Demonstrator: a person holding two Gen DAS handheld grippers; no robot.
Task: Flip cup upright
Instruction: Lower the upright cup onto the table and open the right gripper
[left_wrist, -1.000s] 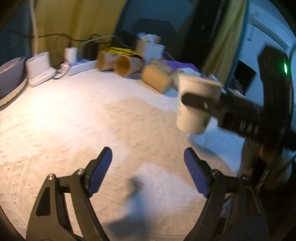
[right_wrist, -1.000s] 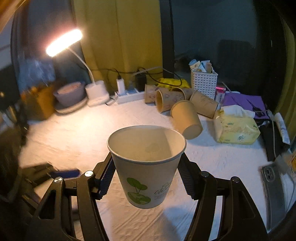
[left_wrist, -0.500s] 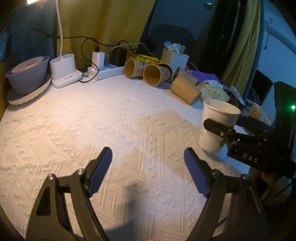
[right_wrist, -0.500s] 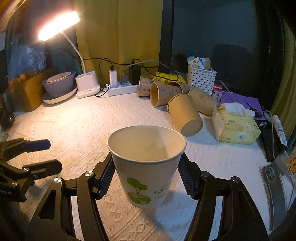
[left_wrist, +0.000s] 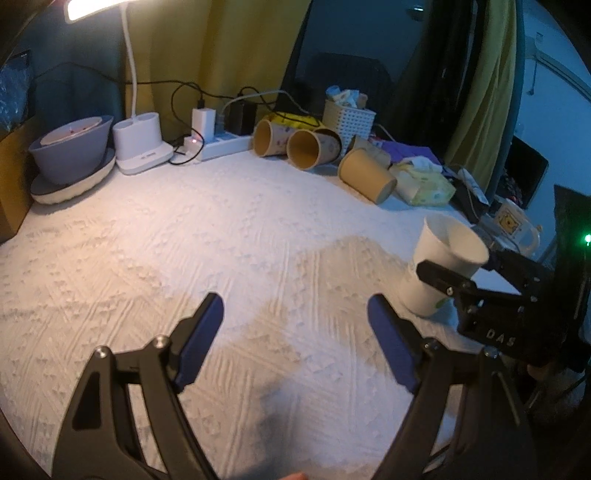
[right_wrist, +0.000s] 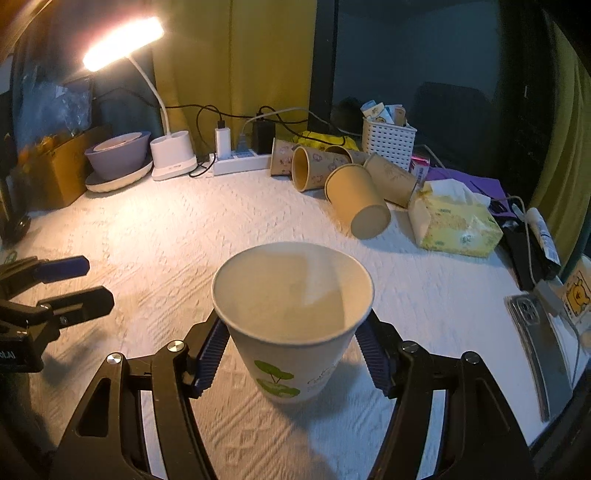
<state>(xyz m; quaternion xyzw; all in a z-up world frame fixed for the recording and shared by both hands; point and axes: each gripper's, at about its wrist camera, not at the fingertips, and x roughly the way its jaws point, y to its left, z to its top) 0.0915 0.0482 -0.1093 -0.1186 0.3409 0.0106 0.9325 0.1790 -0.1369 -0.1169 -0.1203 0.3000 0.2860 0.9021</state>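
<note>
A white paper cup (right_wrist: 291, 332) with a green leaf print stands mouth up, slightly tilted, between the fingers of my right gripper (right_wrist: 293, 354), its base at or just above the white cloth. The right gripper is shut on it. The same cup (left_wrist: 439, 266) shows at the right of the left wrist view, held by the black right gripper. My left gripper (left_wrist: 295, 336) is open and empty over the cloth, left of the cup. It also shows in the right wrist view (right_wrist: 62, 284).
Several brown paper cups (right_wrist: 354, 199) lie on their sides at the back by a white basket (right_wrist: 388, 138). A tissue pack (right_wrist: 454, 221), power strip (right_wrist: 240, 160), lamp base (right_wrist: 171, 155), grey bowl (right_wrist: 118, 155) and phone (right_wrist: 539, 339) line the edges.
My right gripper has lowered the upright cup toward the cloth. The left gripper has stayed open and pulled back a little, showing more of the table.
</note>
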